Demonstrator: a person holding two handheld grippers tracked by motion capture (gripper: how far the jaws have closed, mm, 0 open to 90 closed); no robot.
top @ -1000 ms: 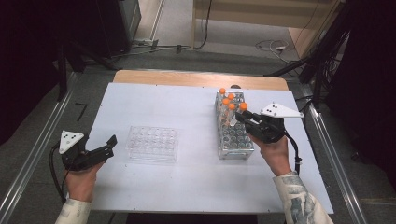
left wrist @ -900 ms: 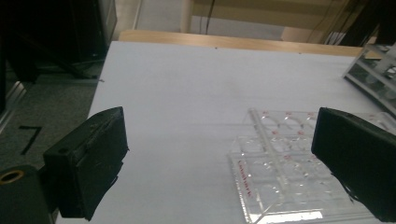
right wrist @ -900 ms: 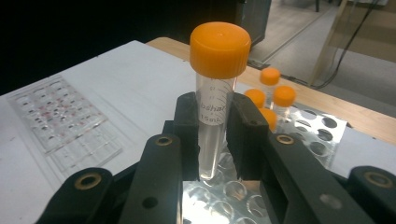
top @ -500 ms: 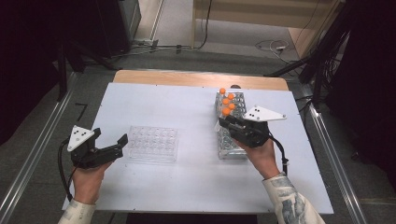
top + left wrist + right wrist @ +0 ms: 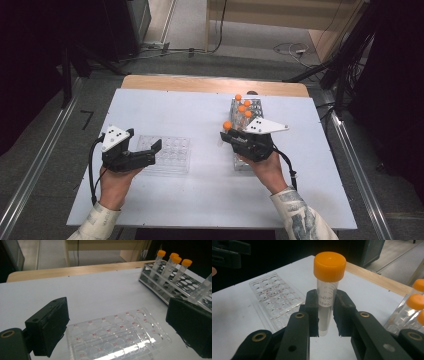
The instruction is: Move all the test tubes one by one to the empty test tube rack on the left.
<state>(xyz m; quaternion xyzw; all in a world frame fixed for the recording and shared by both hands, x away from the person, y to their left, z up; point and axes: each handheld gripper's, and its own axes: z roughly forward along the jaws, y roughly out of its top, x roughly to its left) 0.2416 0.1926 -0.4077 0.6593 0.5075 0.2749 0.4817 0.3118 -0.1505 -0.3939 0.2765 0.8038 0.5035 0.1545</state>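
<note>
A clear tube with an orange cap (image 5: 328, 297) stands upright between the pads of my right gripper (image 5: 327, 302), which is shut on it. From above, that right gripper (image 5: 227, 137) hangs just left of the metal tube rack (image 5: 248, 111), with the tube's cap (image 5: 227, 125) above the jaws. Several more orange-capped tubes (image 5: 172, 263) stand in the rack (image 5: 160, 282). A clear well plate (image 5: 167, 152) lies flat on the table. My left gripper (image 5: 152, 152) is at the plate's left edge. Its jaws stand wide open, with the well plate (image 5: 117, 335) seen between them and nothing gripped.
The white table top (image 5: 200, 110) has a wooden strip (image 5: 210, 84) along its far edge. Metal rails (image 5: 30, 170) run down both sides of the table. Cables lie on the floor (image 5: 190, 50) beyond it.
My right gripper has carried the tube left, away from the rack and toward the table's middle. My left gripper has moved right and up to the well plate's edge.
</note>
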